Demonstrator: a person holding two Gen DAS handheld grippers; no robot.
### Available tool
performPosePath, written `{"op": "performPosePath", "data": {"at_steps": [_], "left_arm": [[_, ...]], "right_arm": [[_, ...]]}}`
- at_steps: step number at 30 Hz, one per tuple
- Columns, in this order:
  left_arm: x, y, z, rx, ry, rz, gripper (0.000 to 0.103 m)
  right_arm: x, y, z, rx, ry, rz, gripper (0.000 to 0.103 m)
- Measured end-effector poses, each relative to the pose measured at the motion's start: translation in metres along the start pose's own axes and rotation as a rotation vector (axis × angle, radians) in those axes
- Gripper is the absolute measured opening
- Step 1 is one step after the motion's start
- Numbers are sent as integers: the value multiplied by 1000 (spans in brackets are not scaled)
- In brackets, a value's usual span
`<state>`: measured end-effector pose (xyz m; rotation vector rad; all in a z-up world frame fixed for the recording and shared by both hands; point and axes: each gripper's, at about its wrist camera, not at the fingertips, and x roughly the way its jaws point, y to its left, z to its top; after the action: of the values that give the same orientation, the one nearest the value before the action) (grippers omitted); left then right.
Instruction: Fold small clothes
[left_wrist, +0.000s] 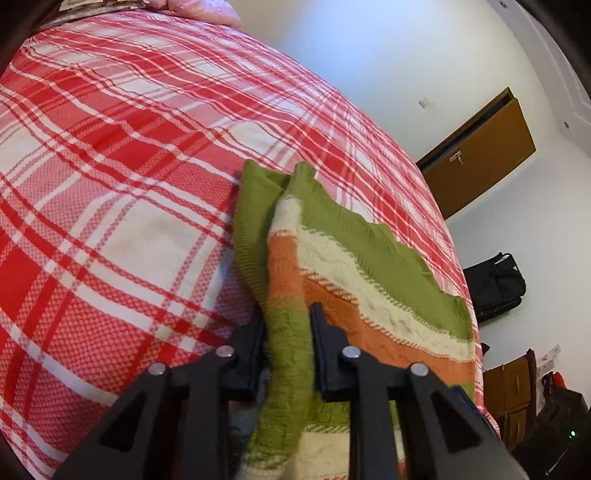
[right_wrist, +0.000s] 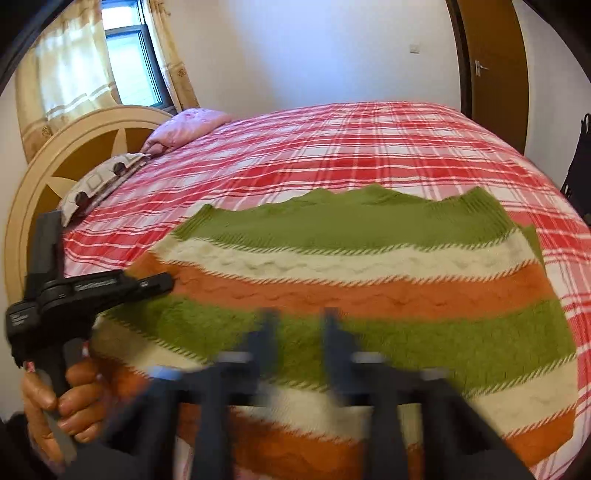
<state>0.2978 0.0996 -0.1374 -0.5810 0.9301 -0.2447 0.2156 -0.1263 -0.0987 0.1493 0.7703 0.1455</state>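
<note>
The right gripper (right_wrist: 297, 332) was motion-blurred, its jaws clenched at the near edge of the striped knit sweater (right_wrist: 369, 295); whether they pinched wool was unclear. The left gripper (left_wrist: 288, 332) grasped a raised fold of the sweater's edge. The sweater lay spread on the plaid bedspread (right_wrist: 369, 147). A hand (right_wrist: 70, 402) gripped the left tool's handle.

Bright daylight comes in from the window (right_wrist: 127, 55) behind the bed (right_wrist: 369, 147). The right claw (right_wrist: 299, 332) looks blurry. Edges bend round and go dark.
</note>
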Motion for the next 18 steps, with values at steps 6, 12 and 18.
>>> {"op": "performPosePath", "data": {"at_steps": [6,12,18], "left_arm": [[-2,-10,-2,39,-33,51,21],[9,-3,4,-33,-14,41,37],[6,-19,5,22,-39,78,15]], "right_arm": [[35,-9,-5,30,37,-11,11],[36,-6,-8,9,11,-27,10],[37,-14,-9,52,16,14,10]]}}
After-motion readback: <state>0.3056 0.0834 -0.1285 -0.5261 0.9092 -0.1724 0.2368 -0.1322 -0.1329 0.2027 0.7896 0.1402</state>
